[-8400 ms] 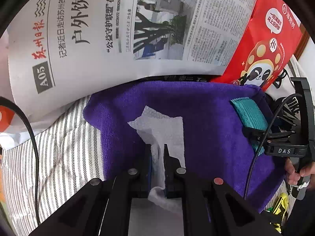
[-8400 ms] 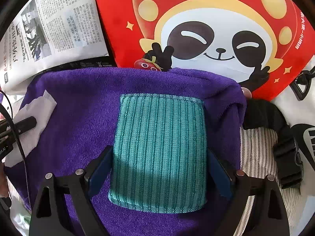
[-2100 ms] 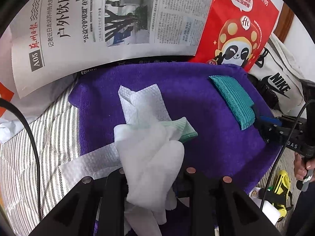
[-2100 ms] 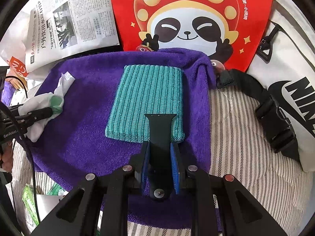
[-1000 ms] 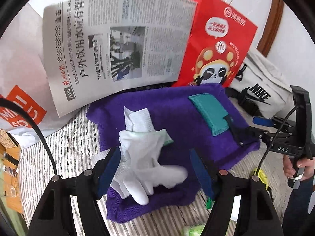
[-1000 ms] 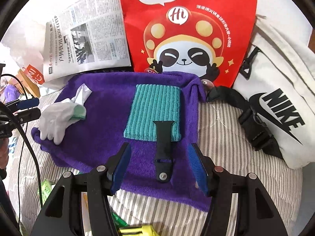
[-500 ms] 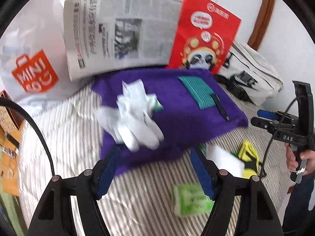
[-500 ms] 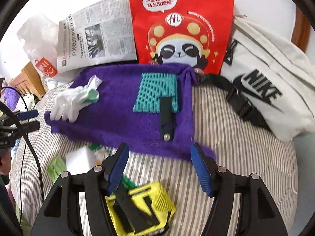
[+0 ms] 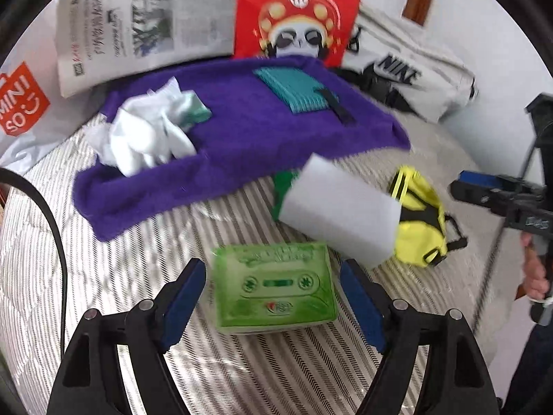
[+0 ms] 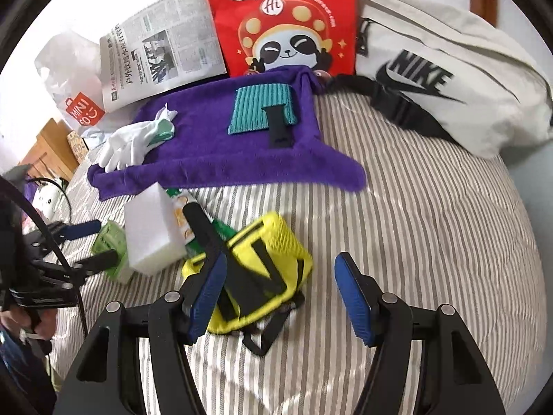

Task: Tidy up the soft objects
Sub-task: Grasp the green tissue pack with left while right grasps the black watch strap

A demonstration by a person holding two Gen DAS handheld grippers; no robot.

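Observation:
A purple towel (image 9: 242,145) (image 10: 221,145) lies on the striped bed. On it are white gloves (image 9: 145,135) (image 10: 128,145), a teal knit cloth (image 9: 293,86) (image 10: 262,107) and a black strap (image 9: 337,103) (image 10: 278,131). My left gripper (image 9: 273,297) is open, its jaws on either side of a green tissue pack (image 9: 273,290) (image 10: 110,242) without touching it. My right gripper (image 10: 281,294) is open and empty just above a yellow pouch with black straps (image 10: 262,269) (image 9: 418,218). A white sponge block (image 9: 338,207) (image 10: 152,228) lies between them.
A red panda paper bag (image 10: 283,20), a newspaper (image 9: 138,31), a Miniso bag (image 9: 20,110) and a white Nike bag (image 10: 449,76) line the back of the bed. A green packet (image 10: 193,221) lies under the sponge block. Bare striped bedding (image 10: 432,224) lies to the right.
Both grippers have pulled back from the towel and dropped toward the near items. The left one now brackets the tissue pack; the right one is over the yellow pouch.

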